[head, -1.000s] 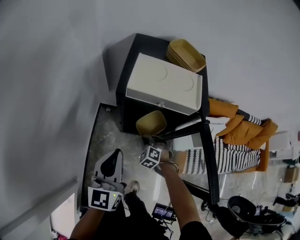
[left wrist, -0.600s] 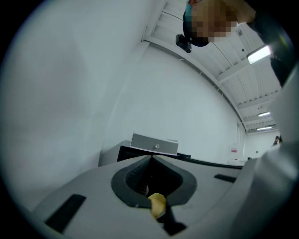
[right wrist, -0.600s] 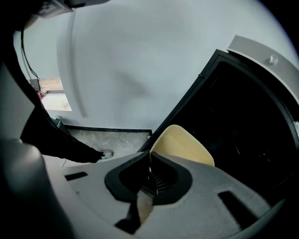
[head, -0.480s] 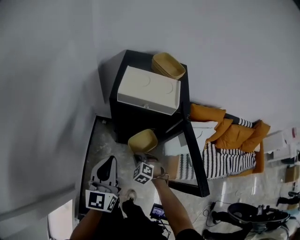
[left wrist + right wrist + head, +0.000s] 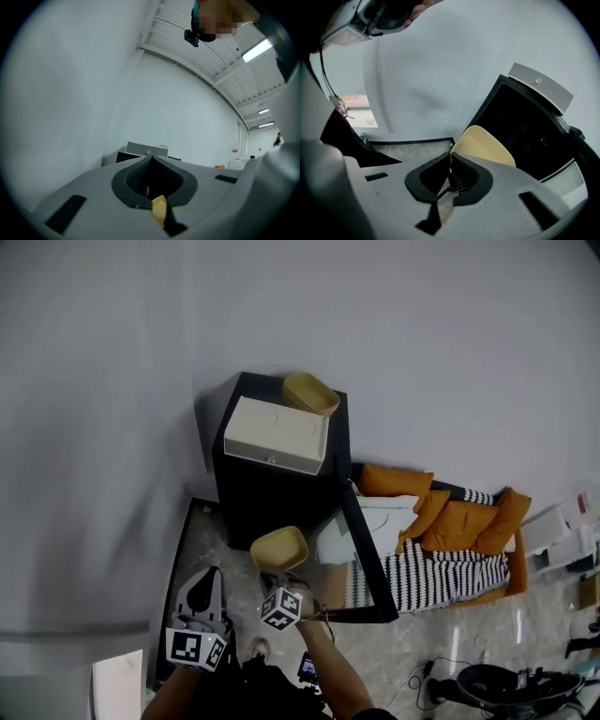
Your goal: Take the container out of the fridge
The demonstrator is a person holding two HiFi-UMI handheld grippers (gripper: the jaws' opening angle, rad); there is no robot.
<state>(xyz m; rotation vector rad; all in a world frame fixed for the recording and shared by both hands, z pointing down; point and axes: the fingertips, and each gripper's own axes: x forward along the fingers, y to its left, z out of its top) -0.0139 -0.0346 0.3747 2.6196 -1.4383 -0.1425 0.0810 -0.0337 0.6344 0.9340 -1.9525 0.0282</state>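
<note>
**Container out, pinched by its rim**

The yellow container (image 5: 279, 549) sits in front of the black fridge (image 5: 267, 498), outside it. My right gripper (image 5: 275, 577) has its jaws clamped on the container's rim. My left gripper (image 5: 207, 577) has its jaws pressed together on nothing, pointing toward the fridge. The fridge door (image 5: 364, 554) stands open. A white box (image 5: 272, 435) rests on top.

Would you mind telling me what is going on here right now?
A person is working with a claw in each hand. The right claw is shut on the rim of a yellow container and holds it out in front of the black fridge, whose door stands open. The left claw is shut and empty, held low at the side. A white box and a stack of similar containers sit on top of the fridge.
</note>
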